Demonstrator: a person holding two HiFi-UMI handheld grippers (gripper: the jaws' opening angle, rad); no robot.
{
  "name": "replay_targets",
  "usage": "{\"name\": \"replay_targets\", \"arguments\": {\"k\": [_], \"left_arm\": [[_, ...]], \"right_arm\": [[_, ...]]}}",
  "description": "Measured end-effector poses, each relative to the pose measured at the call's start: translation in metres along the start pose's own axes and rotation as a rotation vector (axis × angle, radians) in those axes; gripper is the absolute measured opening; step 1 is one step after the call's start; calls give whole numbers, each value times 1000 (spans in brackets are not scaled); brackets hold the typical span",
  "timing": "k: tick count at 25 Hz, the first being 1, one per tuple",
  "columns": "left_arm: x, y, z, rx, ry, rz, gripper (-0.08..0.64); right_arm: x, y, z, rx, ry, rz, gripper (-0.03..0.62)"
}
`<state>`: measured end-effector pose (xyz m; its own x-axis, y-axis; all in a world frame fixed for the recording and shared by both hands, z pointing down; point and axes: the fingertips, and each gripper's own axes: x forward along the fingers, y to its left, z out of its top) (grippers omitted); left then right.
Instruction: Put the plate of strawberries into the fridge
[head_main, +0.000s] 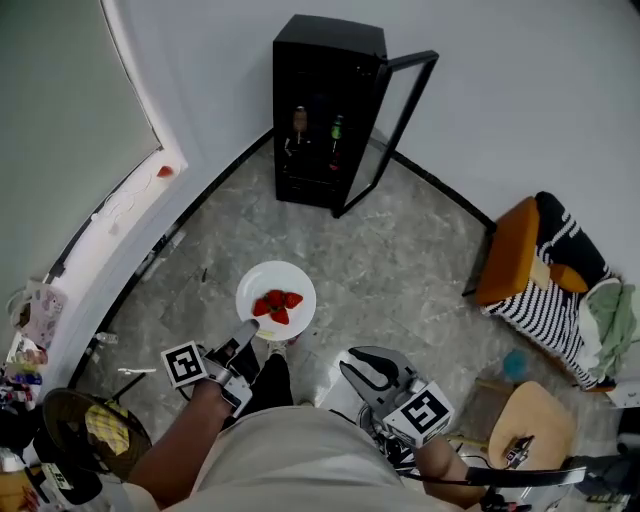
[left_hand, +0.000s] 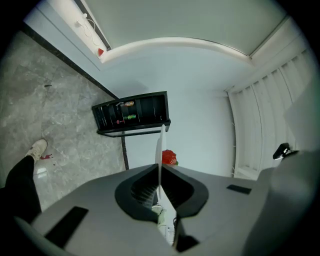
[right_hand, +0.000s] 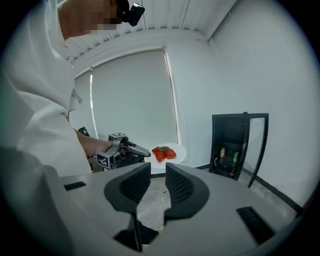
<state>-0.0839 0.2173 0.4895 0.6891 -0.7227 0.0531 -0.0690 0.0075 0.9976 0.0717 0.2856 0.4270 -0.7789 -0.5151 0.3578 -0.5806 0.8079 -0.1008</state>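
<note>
A white plate (head_main: 250, 291) with a few red strawberries (head_main: 277, 303) hangs above the floor, level. My left gripper (head_main: 247, 330) is shut on its near rim. In the left gripper view the plate (left_hand: 159, 145) shows edge-on between the jaws, with one strawberry (left_hand: 169, 158) behind it. The black fridge (head_main: 325, 110) stands ahead in the corner, its glass door (head_main: 395, 130) swung open to the right, with bottles on a shelf. My right gripper (head_main: 360, 372) is low at my right side, open and holding nothing. Its view shows the plate (right_hand: 179, 149) and the fridge (right_hand: 230, 145).
An orange chair (head_main: 510, 255) draped with a striped cloth stands at the right, and a wooden stool (head_main: 530, 425) is nearer. A white window sill (head_main: 120, 210) runs along the left wall, with clutter (head_main: 30, 320) at its near end. Grey floor lies between me and the fridge.
</note>
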Motion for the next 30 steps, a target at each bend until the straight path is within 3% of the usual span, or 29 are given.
{"name": "replay_targets", "arguments": {"k": [5, 12, 20, 23, 26, 30], "left_arm": [[70, -1, 77, 30, 70, -3, 25], [152, -7, 170, 43, 148, -15, 25], [234, 18, 237, 57, 111, 16, 25], [284, 29, 270, 80, 85, 45, 25], [339, 33, 294, 37, 46, 22, 25], [402, 50, 324, 17, -10, 53, 25]], "right_arm": [[59, -63, 48, -9, 0, -47, 95], [126, -137, 100, 60, -47, -119, 95], [171, -206, 107, 58, -14, -92, 95], [189, -258, 117, 55, -12, -71, 95], [201, -312, 126, 47, -6, -41, 95], [211, -382, 139, 54, -2, -11, 95]]}}
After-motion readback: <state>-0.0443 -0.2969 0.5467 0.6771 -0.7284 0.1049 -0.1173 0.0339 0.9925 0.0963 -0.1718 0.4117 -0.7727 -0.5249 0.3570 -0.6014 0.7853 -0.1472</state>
